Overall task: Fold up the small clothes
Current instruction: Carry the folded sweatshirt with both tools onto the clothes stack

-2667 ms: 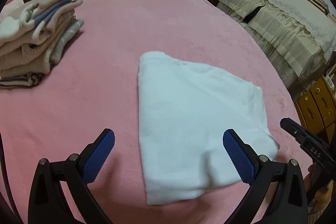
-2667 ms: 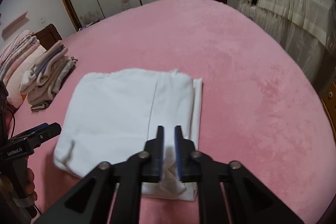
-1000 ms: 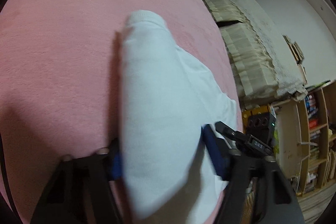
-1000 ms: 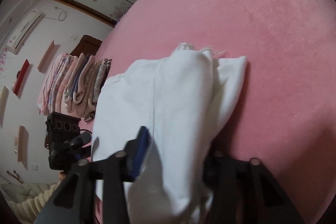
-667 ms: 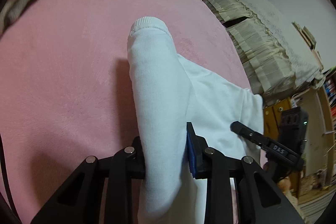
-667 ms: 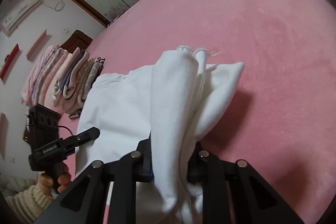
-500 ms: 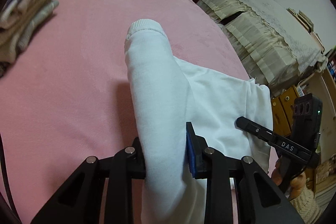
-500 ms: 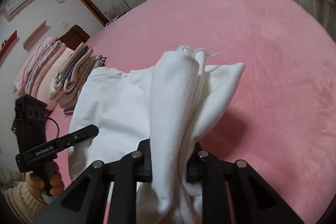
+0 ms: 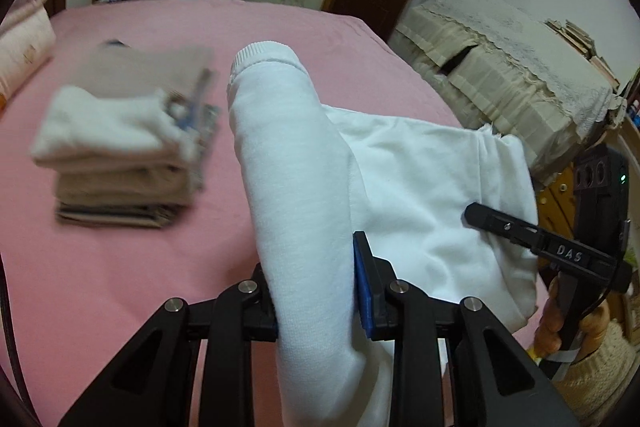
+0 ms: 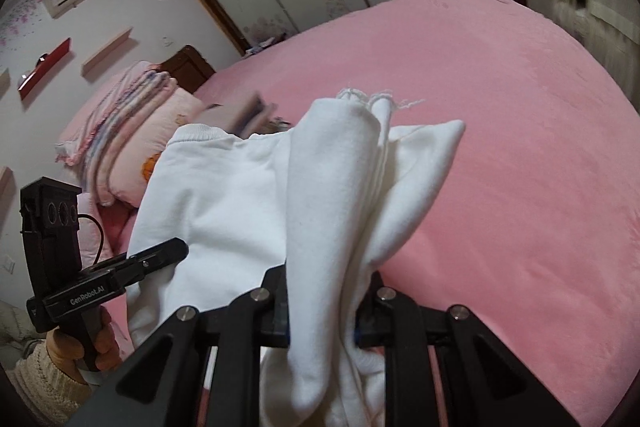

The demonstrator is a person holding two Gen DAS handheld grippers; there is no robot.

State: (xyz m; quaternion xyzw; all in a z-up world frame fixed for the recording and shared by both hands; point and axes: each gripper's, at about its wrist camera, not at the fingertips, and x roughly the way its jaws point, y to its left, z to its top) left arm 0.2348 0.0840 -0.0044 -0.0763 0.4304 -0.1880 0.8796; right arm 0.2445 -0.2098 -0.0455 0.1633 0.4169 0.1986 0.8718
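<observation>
Two hand-held grippers lift one white garment (image 9: 420,179) off a pink bed (image 9: 120,267), each clamped on a bunched end of it. Left gripper (image 9: 316,291) pinches a thick roll of cloth w/ a ribbed hem at its far tip; blue pad (image 9: 363,283) presses the roll's right side. Right gripper (image 10: 322,307) pinches the opposite end, where frayed threads poke out at the top; cloth hides its pads.

Step in hand, as a judgement: carry the folded piece toward the stack of folded clothes (image 9: 124,147), which sits on the bed just left of the raised roll in the left wrist view, blurred. To do it well: keep both grips firm and level w/ each other, keep the span between them lightly taut so the fold doesn't sag open, lower flat onto the stack w/ edges lined up, then let go of both ends at once. Risk: loose layers dangling below the right gripper could slip out and undo the fold.

Garment position: middle part drapes between the grippers, above the bed; whether any part touches the bed can't be told. Pillows (image 10: 132,131) lie at the bed's head, beyond the stack.
</observation>
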